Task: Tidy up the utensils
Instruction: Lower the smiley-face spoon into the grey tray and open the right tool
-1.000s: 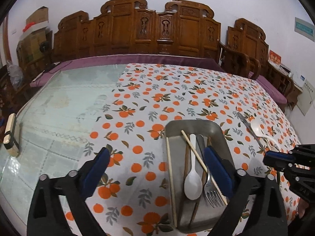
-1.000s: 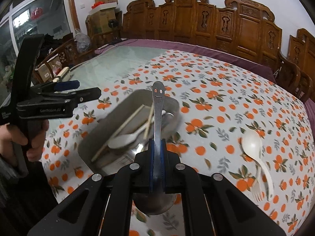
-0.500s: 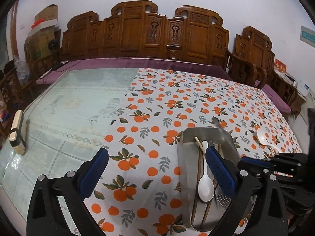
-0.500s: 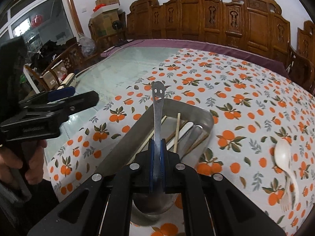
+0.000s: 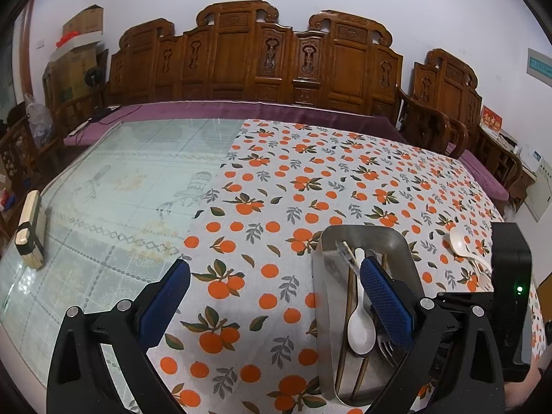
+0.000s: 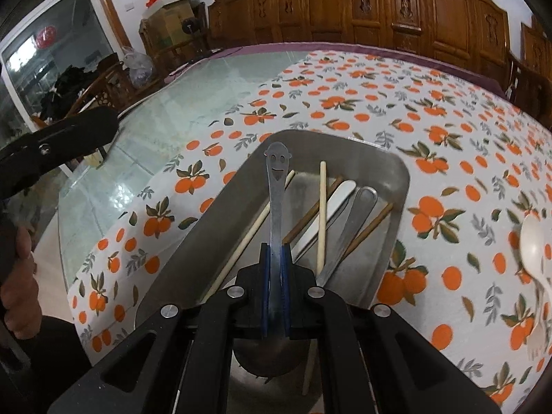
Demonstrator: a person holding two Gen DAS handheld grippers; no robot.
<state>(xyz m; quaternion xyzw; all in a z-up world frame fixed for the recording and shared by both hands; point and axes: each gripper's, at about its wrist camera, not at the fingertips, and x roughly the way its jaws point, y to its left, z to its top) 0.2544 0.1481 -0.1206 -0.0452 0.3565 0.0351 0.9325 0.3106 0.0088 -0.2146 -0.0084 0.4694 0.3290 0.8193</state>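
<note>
In the right wrist view my right gripper (image 6: 275,252) is shut on a metal spoon (image 6: 277,186) with a smiling face at the handle's end. It holds the spoon low over the near left part of the metal tray (image 6: 390,172). The tray holds chopsticks (image 6: 322,214), a white spoon (image 5: 360,327) and a metal fork (image 5: 385,345). My left gripper (image 5: 276,296) stands open with nothing between its fingers, its right finger (image 5: 386,296) over the tray. A white plastic spoon (image 6: 533,241) and a plastic fork (image 6: 538,334) lie on the orange-patterned cloth right of the tray.
A cream and black block (image 5: 31,231) lies on the glass tabletop (image 5: 131,172) at the far left. Carved wooden benches (image 5: 262,58) line the far side. A hand (image 6: 20,293) holds the left gripper's handle at the left edge.
My right gripper has come down and closer to the tray with the metal spoon still gripped. The left gripper has hardly moved and stays open.
</note>
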